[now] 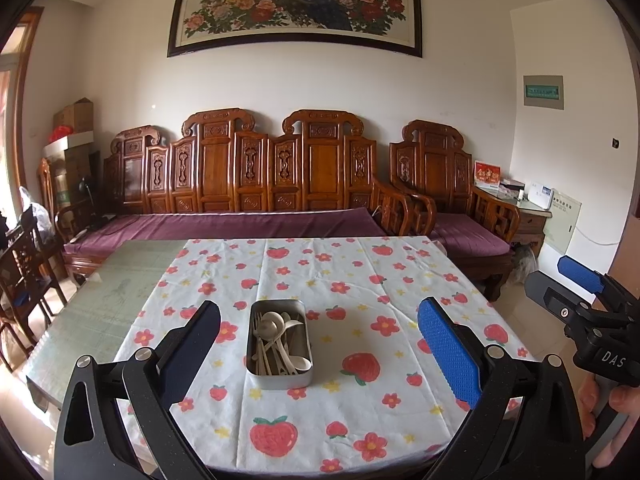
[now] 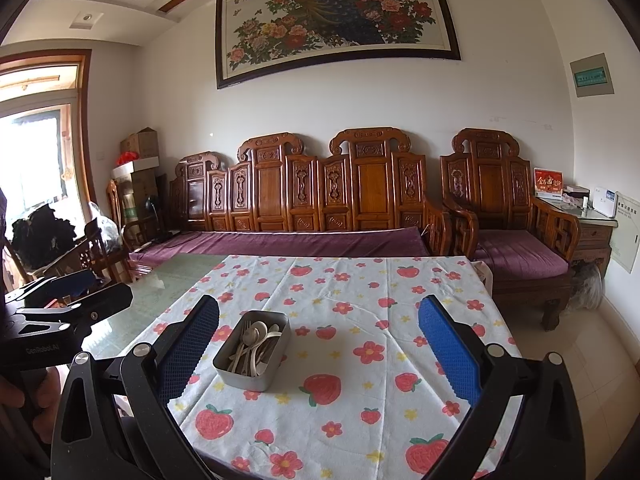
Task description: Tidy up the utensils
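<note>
- Metal tin (image 1: 280, 344), rectangular with rounded corners, holds pale spoons (image 1: 276, 322) and forks, heaped, centre frame on the worktop (image 1: 360, 280).
- Left gripper (image 1: 320, 344) and right gripper (image 2: 318, 344): both spread wide, empty.

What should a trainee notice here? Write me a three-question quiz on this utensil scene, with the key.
1. True or false: the metal tin stands on the strawberry tablecloth and holds the utensils.
2. Which describes the left gripper? A) shut on a spoon B) open, holding nothing C) shut on the tin
3. Fill in: in the right wrist view, the tin lies nearer the right gripper's ______ finger.

Key: 1 true. 2 B. 3 left: the tin sits beside the left finger, far from the other one. Both grippers are open above the table, touching nothing.
</note>
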The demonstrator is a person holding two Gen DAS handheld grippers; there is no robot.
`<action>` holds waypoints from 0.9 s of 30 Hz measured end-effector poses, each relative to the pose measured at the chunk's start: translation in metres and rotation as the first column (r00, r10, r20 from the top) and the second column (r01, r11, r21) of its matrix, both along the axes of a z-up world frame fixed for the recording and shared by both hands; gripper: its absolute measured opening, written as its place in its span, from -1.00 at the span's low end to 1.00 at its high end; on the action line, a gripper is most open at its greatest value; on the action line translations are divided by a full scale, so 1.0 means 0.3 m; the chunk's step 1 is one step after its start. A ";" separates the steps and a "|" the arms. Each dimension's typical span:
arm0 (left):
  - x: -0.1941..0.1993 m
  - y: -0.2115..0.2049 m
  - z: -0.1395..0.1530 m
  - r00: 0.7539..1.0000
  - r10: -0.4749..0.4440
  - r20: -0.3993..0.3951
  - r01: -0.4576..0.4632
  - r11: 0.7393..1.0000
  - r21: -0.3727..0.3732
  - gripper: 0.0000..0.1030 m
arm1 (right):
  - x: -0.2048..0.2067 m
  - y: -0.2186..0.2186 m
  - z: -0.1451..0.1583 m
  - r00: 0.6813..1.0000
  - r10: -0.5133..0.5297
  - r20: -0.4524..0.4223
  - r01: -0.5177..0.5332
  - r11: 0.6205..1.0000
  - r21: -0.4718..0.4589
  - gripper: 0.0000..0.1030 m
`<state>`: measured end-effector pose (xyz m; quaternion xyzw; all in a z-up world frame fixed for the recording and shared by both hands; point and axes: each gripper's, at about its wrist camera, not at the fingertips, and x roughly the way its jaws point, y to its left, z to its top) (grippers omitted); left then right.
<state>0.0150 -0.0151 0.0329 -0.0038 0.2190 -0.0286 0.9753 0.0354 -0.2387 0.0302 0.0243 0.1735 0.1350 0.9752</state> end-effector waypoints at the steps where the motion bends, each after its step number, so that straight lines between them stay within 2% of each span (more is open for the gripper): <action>1: 0.000 0.000 0.000 1.000 -0.001 0.000 0.001 1.000 0.000 0.85 | 0.001 -0.001 -0.001 1.000 0.001 -0.001 -0.001 1.000 0.001 0.95; 27: -0.007 -0.027 0.015 1.000 -0.004 0.005 0.004 1.000 -0.002 0.85 | -0.011 0.013 -0.009 1.000 0.001 0.008 -0.001 1.000 0.001 0.95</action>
